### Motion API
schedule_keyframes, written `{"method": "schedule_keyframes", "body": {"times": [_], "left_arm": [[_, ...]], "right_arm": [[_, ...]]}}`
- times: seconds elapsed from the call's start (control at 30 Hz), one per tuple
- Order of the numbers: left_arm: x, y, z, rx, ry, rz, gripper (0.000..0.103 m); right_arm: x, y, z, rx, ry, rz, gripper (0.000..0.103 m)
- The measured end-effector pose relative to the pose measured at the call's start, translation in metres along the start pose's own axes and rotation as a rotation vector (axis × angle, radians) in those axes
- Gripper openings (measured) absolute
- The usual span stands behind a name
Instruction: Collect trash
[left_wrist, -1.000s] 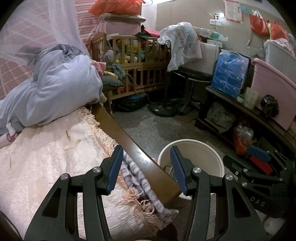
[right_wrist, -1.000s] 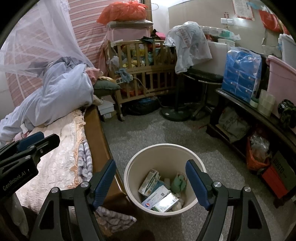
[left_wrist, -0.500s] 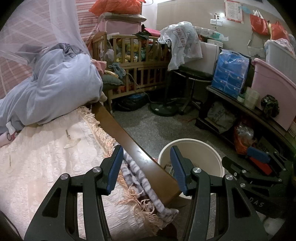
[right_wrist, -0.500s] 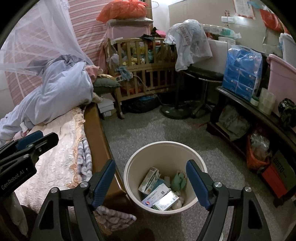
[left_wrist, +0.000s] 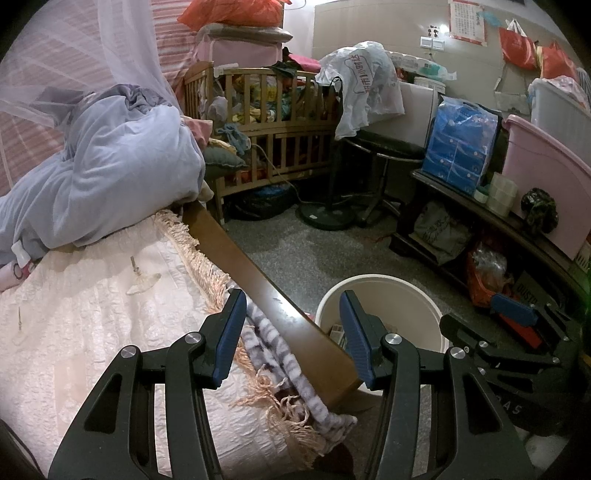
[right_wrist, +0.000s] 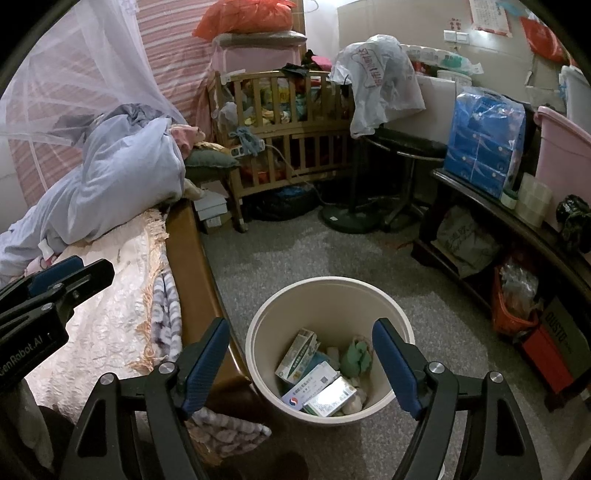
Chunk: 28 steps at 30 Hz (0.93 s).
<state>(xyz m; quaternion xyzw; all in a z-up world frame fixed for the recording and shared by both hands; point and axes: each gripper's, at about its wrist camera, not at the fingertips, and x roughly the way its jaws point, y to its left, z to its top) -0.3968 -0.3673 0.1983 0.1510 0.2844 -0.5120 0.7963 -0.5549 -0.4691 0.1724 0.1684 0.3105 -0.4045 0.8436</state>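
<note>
The right gripper (right_wrist: 299, 350) hangs over the cream bin (right_wrist: 391, 295), which stands on the grey floor hard against the wooden bed rail (right_wrist: 184, 273), close enough, I judge, for rubbish from the bed to be dropped straight in. Its jaws stand wide and hold nothing, framing the bin's mouth at about 6 o'clock in its view. Inside lie small cartons (right_wrist: 314, 380), a green crumpled scrap (right_wrist: 356, 356) and pale wads. The left gripper (left_wrist: 291, 332) hovers above the bed's corner with jaws half apart and empty, its bin (left_wrist: 413, 295) at 5 o'clock. On the pale bedspread (left_wrist: 92, 314), at 9 o'clock, lies a small clear wrapper-like scrap (left_wrist: 142, 282), probably the next thing to collect.
</note>
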Motion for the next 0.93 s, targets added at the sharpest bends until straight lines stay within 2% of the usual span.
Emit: {"method": "schedule_keyframes", "body": {"times": [0.93], "left_arm": [[0.0005, 0.0017, -0.0115, 0.002, 0.004, 0.014, 0.051]], "right_arm": [[0.0079, 0.0036, -0.0013, -0.021, 0.024, 0.003, 0.079]]}}
